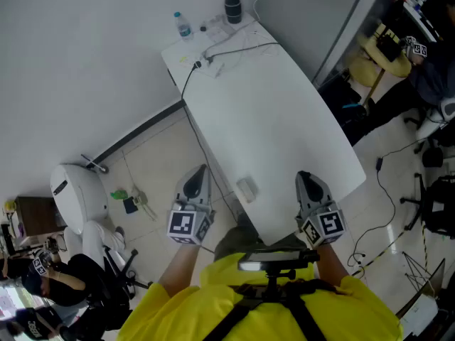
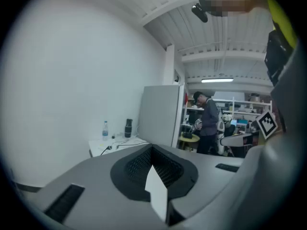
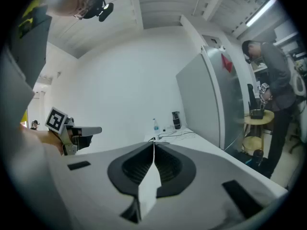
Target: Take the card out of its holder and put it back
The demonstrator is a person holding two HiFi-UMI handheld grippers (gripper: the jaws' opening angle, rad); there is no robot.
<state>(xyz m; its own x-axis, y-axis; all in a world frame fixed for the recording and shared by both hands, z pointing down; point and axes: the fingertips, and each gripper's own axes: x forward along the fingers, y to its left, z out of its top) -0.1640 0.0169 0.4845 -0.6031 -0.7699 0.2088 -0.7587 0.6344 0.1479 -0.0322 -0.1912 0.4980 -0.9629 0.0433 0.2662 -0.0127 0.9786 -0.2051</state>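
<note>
Left tool (image 1: 200,172), right tool (image 1: 306,177) shut (b/w marker cubes (image 1: 188,224)).

The table (image 1: 270,119) top reads smooth, matt white; left gripper (image 2: 152,148) and right gripper (image 3: 153,145) are matt grey plastic with black ribbed pads (image 2: 136,169); floor tiles (image 1: 153,165) faintly glossy; bottle (image 1: 183,25) clear plastic; shirt (image 1: 284,311) yellow cloth.

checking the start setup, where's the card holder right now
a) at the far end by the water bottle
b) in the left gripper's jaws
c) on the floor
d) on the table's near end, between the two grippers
d: the card holder lies on the white table near its close end, with the left gripper and right gripper to either side, neither touching it.
</note>
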